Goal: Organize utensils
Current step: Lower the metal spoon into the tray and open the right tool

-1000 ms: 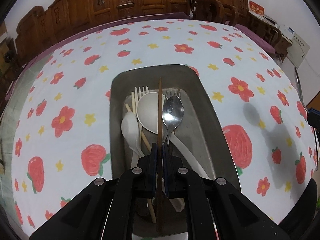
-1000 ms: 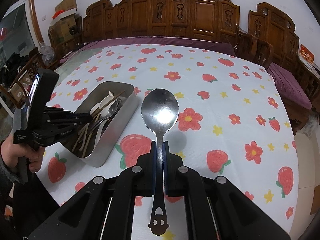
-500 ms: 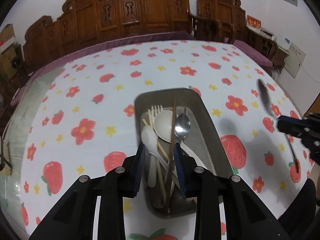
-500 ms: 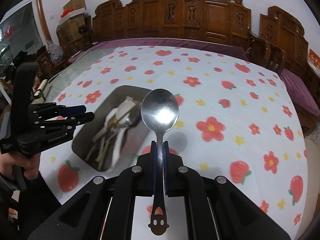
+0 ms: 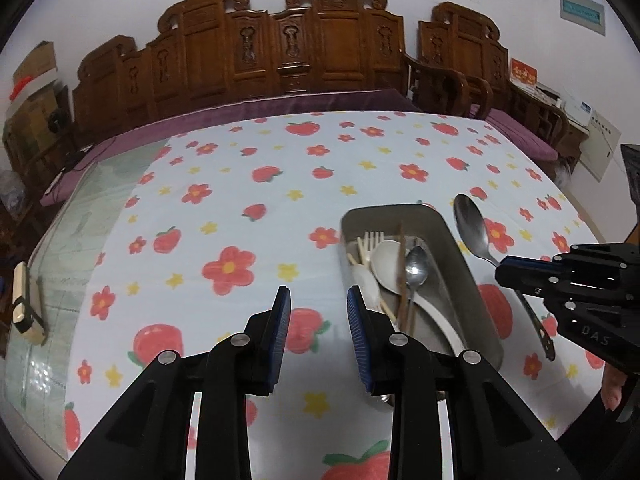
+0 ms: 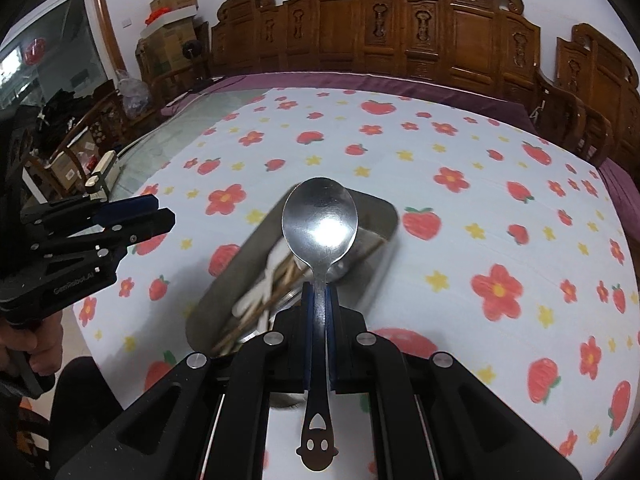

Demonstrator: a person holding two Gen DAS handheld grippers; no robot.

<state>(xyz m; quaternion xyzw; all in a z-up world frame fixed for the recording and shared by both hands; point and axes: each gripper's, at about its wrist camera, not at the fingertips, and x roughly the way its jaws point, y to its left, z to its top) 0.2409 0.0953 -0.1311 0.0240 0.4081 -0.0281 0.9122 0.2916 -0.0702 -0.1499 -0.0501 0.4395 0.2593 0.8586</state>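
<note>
Metal spoon (image 6: 319, 232) clamped by its handle in the right gripper (image 6: 318, 312), bowl pointing forward and upward, long axis running straight along the fingers. Smiley cut-out at the handle's end, polished bowl catching a bright glare. Directly beneath and just ahead of the bowl, a rectangular metal tray (image 6: 380, 276) with rounded corners and dull grey walls, its length angled from near left to far right in the right wrist view. Inside the tray (image 5: 460, 256), a loose pile: white plastic spoons (image 5: 386, 266), pale forks (image 5: 370, 240), a second steel spoon (image 5: 416, 268), thin brown chopsticks (image 5: 402, 272), most lying roughly along the tray's length. Probably the carried spoon is bound for this tray, with only a short drop left; handle likely needs turning to match the tray's length.

Left gripper (image 5: 318, 316) parted to a narrow gap, nothing between its blue ribbed pads, jaws having just been opening; hovering just beside the tray's left wall. Right gripper clearly the nearer one to the tray's middle.

Underneath everything, a glossy white tablecloth (image 5: 240, 200) printed with red flowers, strawberries and yellow stars. Carved dark wooden chairs (image 5: 320, 48) along the far edge.
</note>
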